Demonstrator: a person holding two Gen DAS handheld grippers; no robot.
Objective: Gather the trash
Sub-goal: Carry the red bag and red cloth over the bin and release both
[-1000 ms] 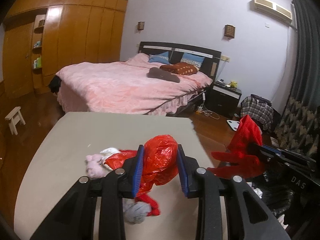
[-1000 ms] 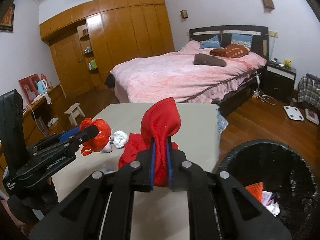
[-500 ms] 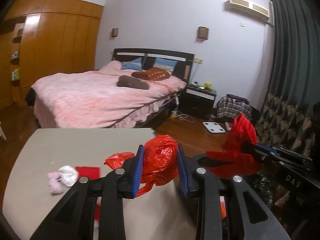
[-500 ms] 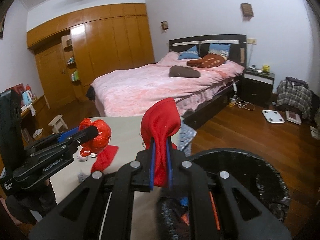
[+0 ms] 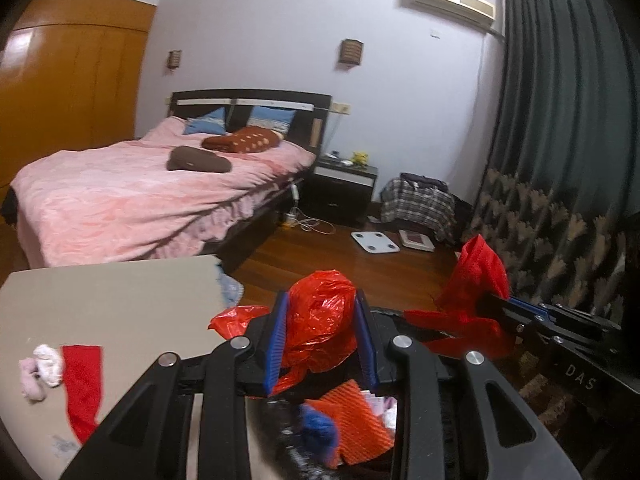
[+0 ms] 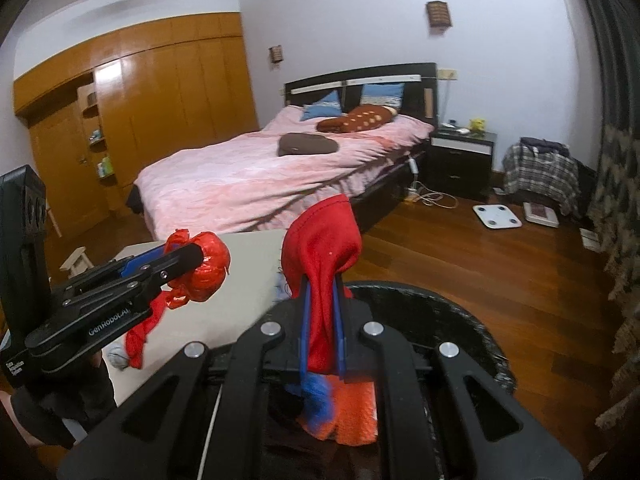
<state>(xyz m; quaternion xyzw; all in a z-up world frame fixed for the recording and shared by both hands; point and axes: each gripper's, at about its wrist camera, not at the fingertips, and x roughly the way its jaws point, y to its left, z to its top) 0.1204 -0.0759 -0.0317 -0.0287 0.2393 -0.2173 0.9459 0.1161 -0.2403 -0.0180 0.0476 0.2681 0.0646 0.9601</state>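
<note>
While the left gripper (image 5: 320, 332) pinches a crumpled red plastic bag (image 5: 322, 320) between its blue pads, its jaws stand only partly apart, pressed against the bag's sides. The right gripper (image 6: 321, 332) is squeezed almost fully together on a red cloth (image 6: 322, 248), whose bunched top rises above the fingers. Both hang over the rim of a black trash bin (image 6: 460, 320) standing beside the desk (image 5: 112, 300); inside the bin lie an orange ribbed piece (image 5: 352, 420) and something blue (image 6: 316, 396). On the desk remain a red strip of cloth (image 5: 82, 384) and, touching it, a pink and white wad (image 5: 40, 368). A pink bed (image 6: 260, 180) stands beyond
</note>
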